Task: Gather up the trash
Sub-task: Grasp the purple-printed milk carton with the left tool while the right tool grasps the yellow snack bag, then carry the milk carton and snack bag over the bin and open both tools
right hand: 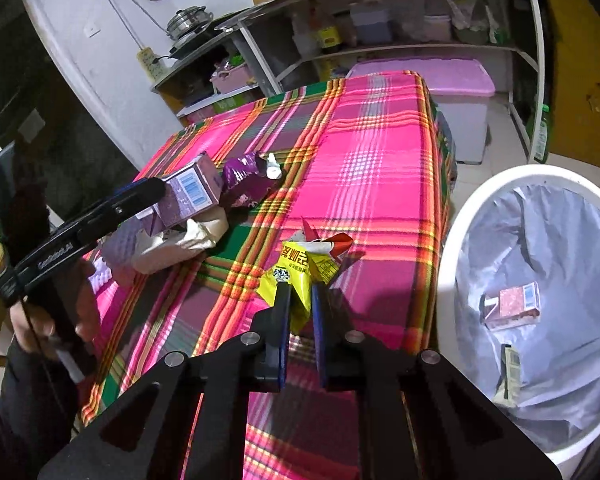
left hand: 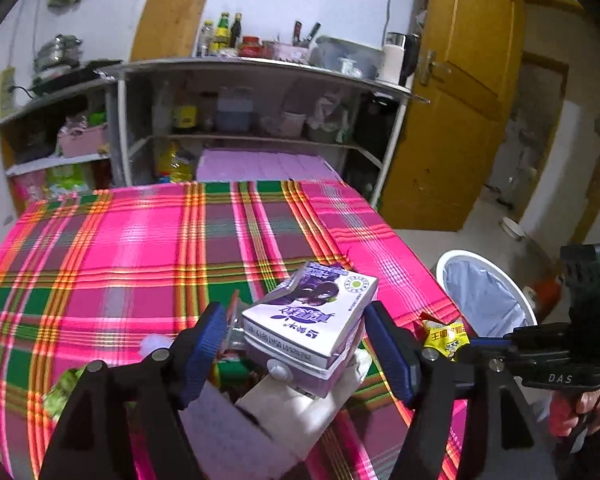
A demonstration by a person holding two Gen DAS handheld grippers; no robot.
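Pink plaid cloth covers the bench [left hand: 112,248], with cluttered metal shelves [left hand: 260,96] and a yellow door [left hand: 456,92] behind it. On the cloth, the left tongs [left hand: 296,338] stand released, their blue pads either side of a purple milk carton [left hand: 312,320] that lies atop crumpled white trash; the pads are not pressing it. The right tongs [right hand: 300,300] are clenched on a yellow snack wrapper [right hand: 296,272] near the bench's edge, just beside a white bin [right hand: 452,240] lined with a bag, where a pink carton [right hand: 512,304] lies.
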